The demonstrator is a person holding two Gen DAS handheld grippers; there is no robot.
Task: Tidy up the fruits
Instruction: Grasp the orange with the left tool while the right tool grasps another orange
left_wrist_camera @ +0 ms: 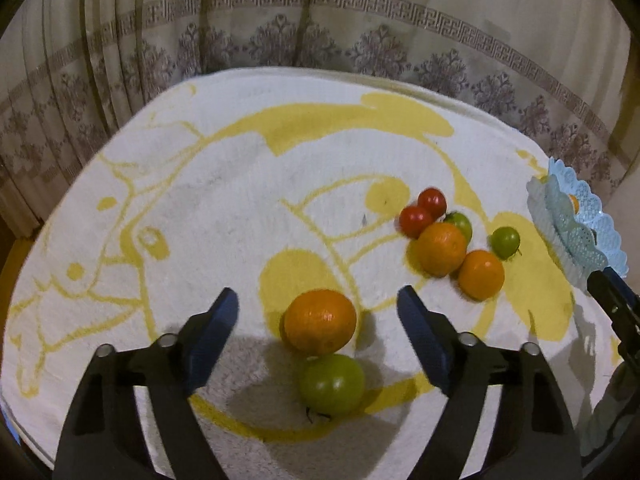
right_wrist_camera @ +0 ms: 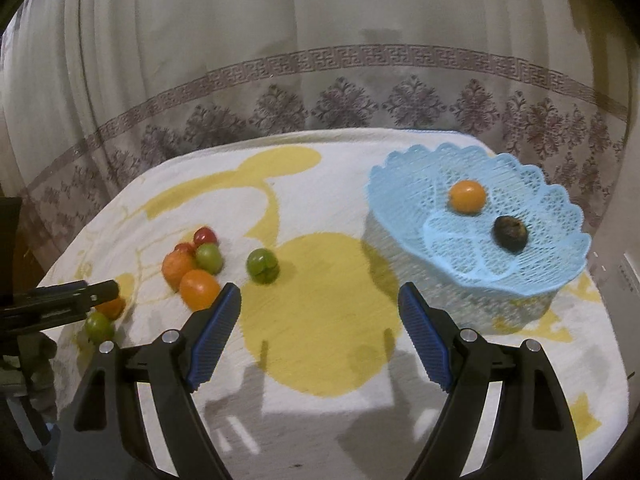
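A: Where does the fruit lie?

B: Most of it sits on the white and yellow terry towel (left_wrist_camera: 224, 208) covering the worktop. A round orange citrus fruit (left_wrist_camera: 320, 321) rests near the front edge, touching a round green tomato (left_wrist_camera: 332, 384) just in front of it.

A: And the left hand-held gripper (left_wrist_camera: 318, 307)?

B: Its blue-padded jaws stand wide, one on each side of that orange fruit, clear of its skin. It grips nothing.

A: The rest?

B: A cluster further back: two small red tomatoes (left_wrist_camera: 424, 210), two more orange citrus fruits (left_wrist_camera: 442, 249) and a green tomato tucked behind them, with another green tomato (left_wrist_camera: 505, 242) lying apart towards the basket.

A: The basket?

B: A pale blue lacy plastic basket (right_wrist_camera: 400, 184) stands near the worktop's far right corner, holding a small orange fruit (right_wrist_camera: 467, 197) and a dark brown round fruit (right_wrist_camera: 511, 233).

A: The right hand-held gripper (right_wrist_camera: 320, 306)?

B: Wide apart and empty, over a yellow patch of towel beside the basket.
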